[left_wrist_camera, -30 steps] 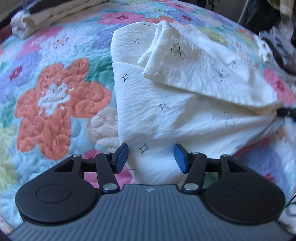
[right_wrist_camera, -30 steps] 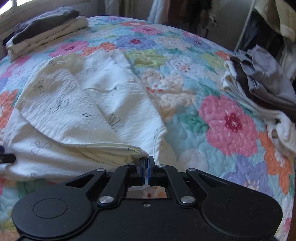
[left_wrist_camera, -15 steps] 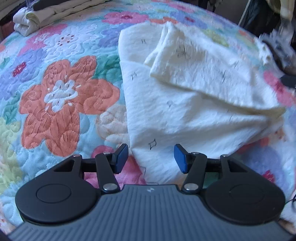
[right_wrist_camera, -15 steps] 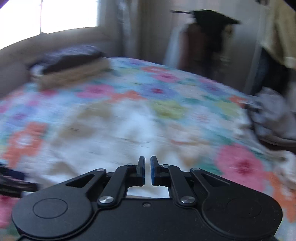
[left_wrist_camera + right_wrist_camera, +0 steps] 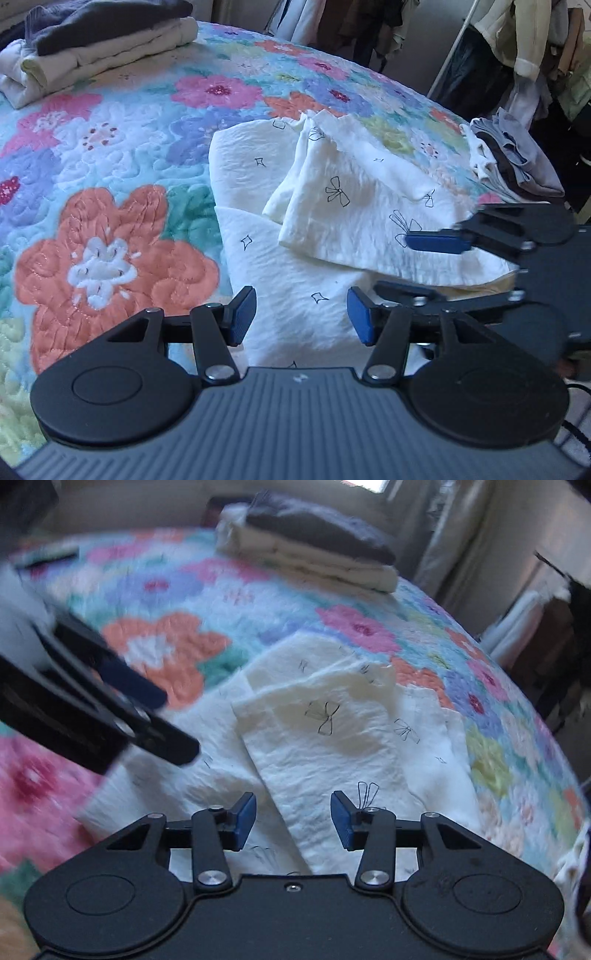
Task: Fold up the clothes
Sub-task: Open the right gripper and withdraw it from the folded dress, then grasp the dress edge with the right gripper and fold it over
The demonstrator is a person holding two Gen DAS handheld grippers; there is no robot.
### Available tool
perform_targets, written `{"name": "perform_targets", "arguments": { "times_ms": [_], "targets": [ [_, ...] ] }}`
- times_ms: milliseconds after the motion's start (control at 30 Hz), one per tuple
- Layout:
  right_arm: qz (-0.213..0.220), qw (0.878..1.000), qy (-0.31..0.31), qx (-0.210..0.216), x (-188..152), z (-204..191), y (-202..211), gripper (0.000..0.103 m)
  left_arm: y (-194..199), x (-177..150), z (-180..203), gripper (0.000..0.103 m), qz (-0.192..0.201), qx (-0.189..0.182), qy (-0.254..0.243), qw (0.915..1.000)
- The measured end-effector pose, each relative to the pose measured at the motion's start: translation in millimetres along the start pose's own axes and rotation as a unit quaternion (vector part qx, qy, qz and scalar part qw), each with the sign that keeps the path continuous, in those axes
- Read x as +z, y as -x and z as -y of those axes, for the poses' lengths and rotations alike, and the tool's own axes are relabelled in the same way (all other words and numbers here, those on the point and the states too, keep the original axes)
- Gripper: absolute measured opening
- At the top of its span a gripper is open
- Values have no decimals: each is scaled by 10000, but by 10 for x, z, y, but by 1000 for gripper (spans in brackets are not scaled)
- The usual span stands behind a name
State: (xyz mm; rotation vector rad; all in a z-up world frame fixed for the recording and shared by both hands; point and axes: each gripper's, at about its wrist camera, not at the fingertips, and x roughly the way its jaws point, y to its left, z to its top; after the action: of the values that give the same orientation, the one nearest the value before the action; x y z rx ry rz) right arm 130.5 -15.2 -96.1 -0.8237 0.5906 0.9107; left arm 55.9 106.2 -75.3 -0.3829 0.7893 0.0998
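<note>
A cream garment printed with small black bows and stars (image 5: 306,258) lies partly folded on the flowered quilt (image 5: 110,240), one flap laid over its middle. It also shows in the right wrist view (image 5: 325,746). My left gripper (image 5: 301,314) is open and empty just above the garment's near edge. My right gripper (image 5: 293,821) is open and empty over the folded flap. The right gripper shows sideways in the left wrist view (image 5: 491,236) at the garment's right side. The left gripper shows blurred in the right wrist view (image 5: 110,701) at the left.
A stack of folded clothes, dark on cream (image 5: 92,40), sits at the quilt's far left corner, also in the right wrist view (image 5: 310,550). A loose heap of grey and brown clothes (image 5: 513,162) lies at the right edge. Hanging clothes (image 5: 524,44) stand behind the bed.
My right gripper let go of the garment's corner, opened, and swung round over the folded flap. My left gripper stayed open and rose slightly, tilting up.
</note>
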Motion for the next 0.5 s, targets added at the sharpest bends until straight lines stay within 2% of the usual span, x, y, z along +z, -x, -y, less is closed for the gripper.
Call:
{"name": "perform_targets", "arguments": {
  "times_ms": [100, 200, 233, 267, 400, 500],
  "targets": [
    [-65, 9982, 351, -474, 15, -23, -122, 49, -42, 3, -34, 53, -35, -14, -18, 10000],
    [-48, 9987, 113, -487, 50, 169, -206, 46, -97, 24, -40, 53, -96, 13, -113, 9999],
    [-71, 9989, -21, -465, 64, 254, -234, 20, -111, 34, -41, 54, -102, 36, -170, 9998],
    [-112, 9988, -160, -449, 78, 339, -263, 1, -126, 44, -42, 54, -108, 60, -227, 9997],
    [83, 9929, -1082, -493, 93, 783, -228, 3, -163, 80, -77, 54, -106, 105, -243, 9996],
    [53, 9823, -1839, -356, 1, 1208, -303, 3, -211, 95, -112, 54, -153, 103, -167, 9997]
  ]
}}
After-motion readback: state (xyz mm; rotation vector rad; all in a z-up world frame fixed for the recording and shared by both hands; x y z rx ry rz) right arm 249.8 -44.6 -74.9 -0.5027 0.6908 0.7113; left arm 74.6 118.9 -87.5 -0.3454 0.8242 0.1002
